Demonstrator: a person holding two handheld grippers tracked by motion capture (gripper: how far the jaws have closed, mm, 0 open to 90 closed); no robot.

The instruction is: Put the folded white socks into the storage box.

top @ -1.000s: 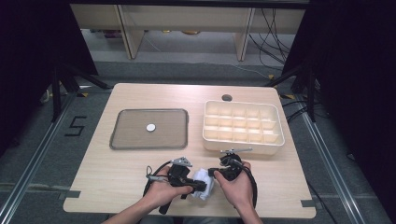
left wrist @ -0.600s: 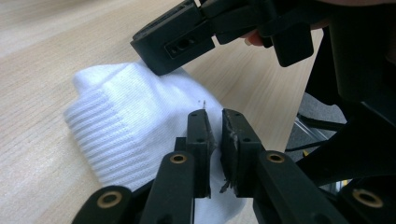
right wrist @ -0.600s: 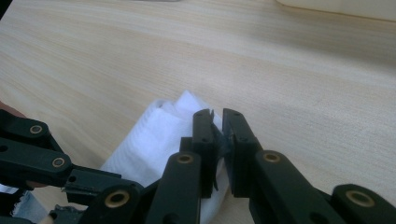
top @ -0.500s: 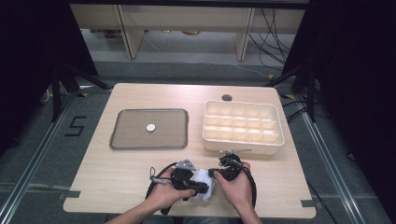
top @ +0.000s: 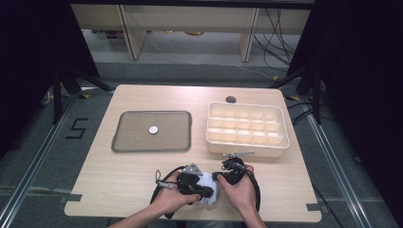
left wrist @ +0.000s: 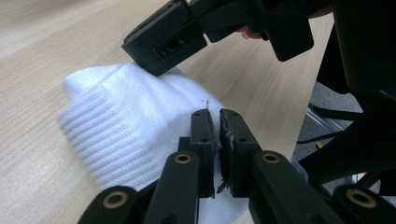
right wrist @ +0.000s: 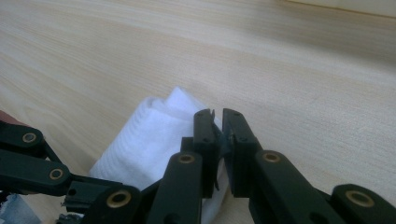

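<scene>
you are working a white knit sock at the near edge of the table, so keep both hands low and let the wood bear the cloth while you handle it; lifting it would let the loose end sag and undo whatever fold you mean to make. the left gripper has its jaws drawn together, and in the left gripper view the tips lie on the plain weave of the sock, though whether a pinch of cloth sits between them i cannot tell, so check before you pull. the right gripper is likewise closed, with a thin sliver of fabric or pad showing in its seam. seen along the left jaws, the sock spreads from 12 round to 9 o'clock, its ribbed cuff farthest at 9. along the right jaws, the bundle lies at 9 to 10 o'clock, touching the inner finger. from above, the sock sits between your hands, at 6 o'clock from the tray and compartment box, well apart from both.
</scene>
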